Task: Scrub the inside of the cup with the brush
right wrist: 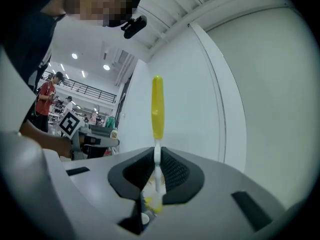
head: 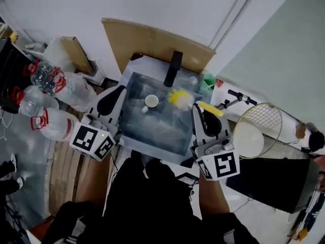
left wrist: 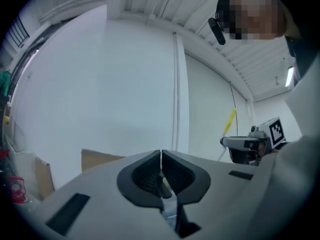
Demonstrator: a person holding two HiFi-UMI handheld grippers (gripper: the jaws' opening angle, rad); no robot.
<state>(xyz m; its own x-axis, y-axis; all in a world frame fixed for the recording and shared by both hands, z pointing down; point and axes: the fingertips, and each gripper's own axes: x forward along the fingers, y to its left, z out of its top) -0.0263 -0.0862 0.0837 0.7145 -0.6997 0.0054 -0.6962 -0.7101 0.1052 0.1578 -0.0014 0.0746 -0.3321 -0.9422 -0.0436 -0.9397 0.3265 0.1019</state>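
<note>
Well left of the sink [head: 152, 133], several clear water bottles [head: 51, 122] are seen on the floor. At the sink's left edge the left gripper [left wrist: 161, 160] is held out level; its fingers are pressed together and nothing is caught between them. Inside the sink, toward its far side and below the black faucet [head: 173, 67], the white cup [head: 151, 101] is stood mouth up, touched by neither gripper. Just right of the cup, over the sink, the yellow bristles of the brush [head: 179, 97] are seen, apart from the cup's rim and not inside it. At the sink's right edge the right gripper [right wrist: 157, 160] is clamped on the brush's thin white neck, with the yellow handle left sticking out past the fingers. Right of the sink a wire basket [head: 260, 117] is seen. No scrubbing is under way: whether the cup has been cleaned cannot be told, and if not, the bristles are yet to be put in.
</note>
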